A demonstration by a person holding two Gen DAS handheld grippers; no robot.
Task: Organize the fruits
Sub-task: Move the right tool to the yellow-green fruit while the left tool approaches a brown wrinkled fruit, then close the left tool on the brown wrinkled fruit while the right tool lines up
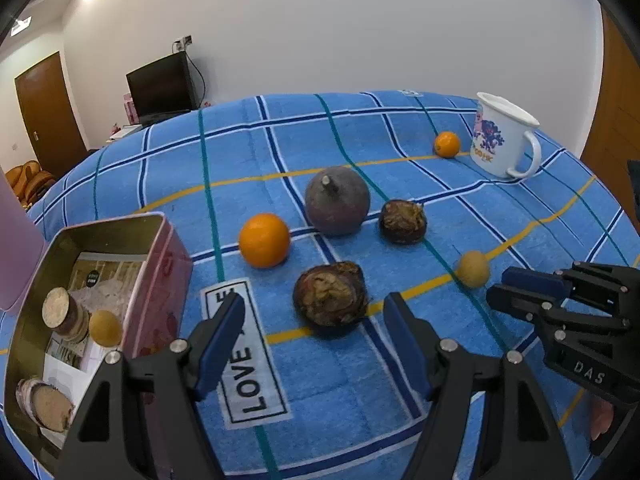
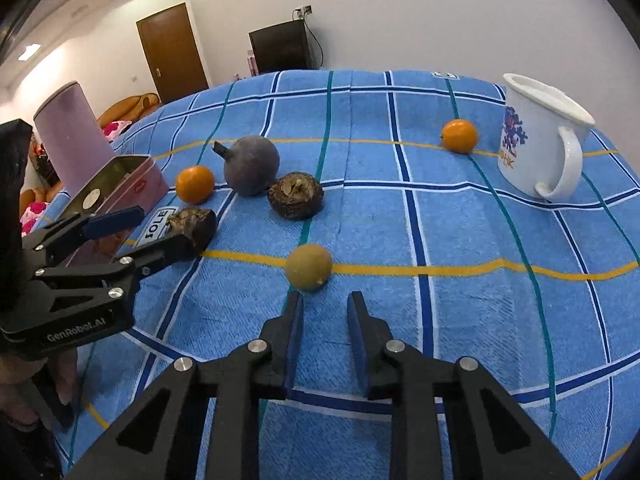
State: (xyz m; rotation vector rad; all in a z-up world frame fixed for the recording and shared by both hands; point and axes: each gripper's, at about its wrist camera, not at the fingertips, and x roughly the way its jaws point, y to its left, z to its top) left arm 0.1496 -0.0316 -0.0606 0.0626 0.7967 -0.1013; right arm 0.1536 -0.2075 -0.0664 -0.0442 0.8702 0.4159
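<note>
Gaping wide, the left tongs (image 1: pixel 314 322) flank a brown shrivelled fruit (image 1: pixel 330 294) on the blue plaid cloth (image 1: pixel 400 380), with no contact visible. The right tongs (image 2: pixel 324 308) stand moderately open and empty just behind a small tan round fruit (image 2: pixel 308 267). A pink tin (image 1: pixel 156 280) sits left.

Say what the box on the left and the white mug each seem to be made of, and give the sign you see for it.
The box looks like thin metal: shiny gold inside, pink printed outside, rolled rim. The mug looks like glazed ceramic or enamelled metal; its glossy white surface and thin rim leave that open.
</note>
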